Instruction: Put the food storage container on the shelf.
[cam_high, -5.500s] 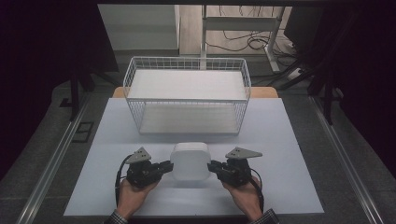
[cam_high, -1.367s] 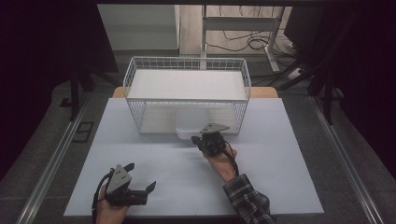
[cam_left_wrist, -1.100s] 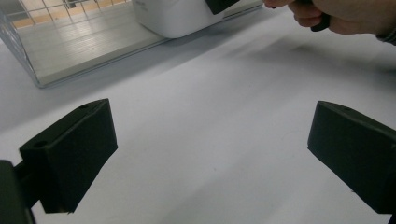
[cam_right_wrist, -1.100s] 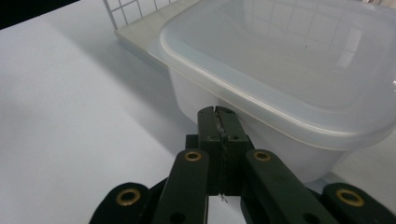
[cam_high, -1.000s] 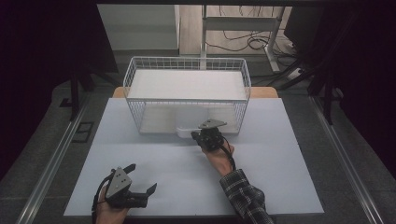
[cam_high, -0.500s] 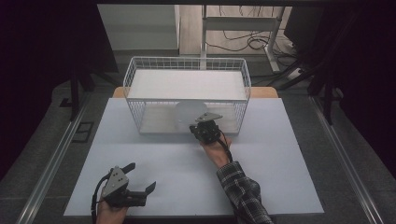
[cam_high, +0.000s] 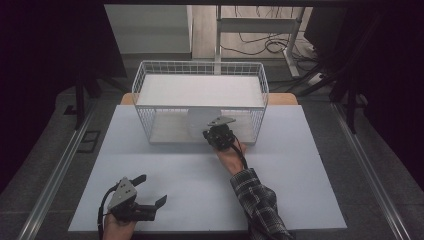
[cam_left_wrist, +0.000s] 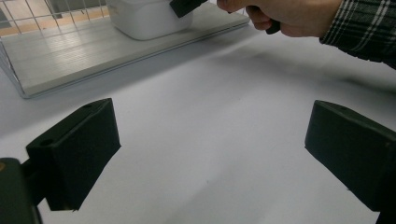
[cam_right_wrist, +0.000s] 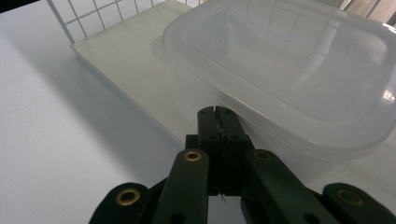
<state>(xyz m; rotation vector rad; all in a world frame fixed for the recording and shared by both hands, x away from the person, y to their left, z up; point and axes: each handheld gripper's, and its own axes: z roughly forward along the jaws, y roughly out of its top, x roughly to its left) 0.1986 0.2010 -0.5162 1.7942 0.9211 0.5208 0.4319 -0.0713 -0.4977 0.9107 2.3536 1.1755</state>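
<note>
One translucent tub (cam_right_wrist: 285, 79) sits empty inside the wire basket (cam_high: 150, 85); right gripper (cam_high: 214, 131) jaws clenched together, left gripper (cam_high: 150, 192) jaws spread

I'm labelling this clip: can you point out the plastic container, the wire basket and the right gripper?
plastic container (cam_right_wrist: 280, 79): right gripper view, on its translucent inside wall.
wire basket (cam_high: 200, 67): high view, on the far top rim.
right gripper (cam_right_wrist: 217, 122): right gripper view, where its shut fingers meet.

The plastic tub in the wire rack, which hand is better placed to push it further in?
Right. The right gripper sits shut against the tub; the left gripper rests open at the table's near edge.
</note>
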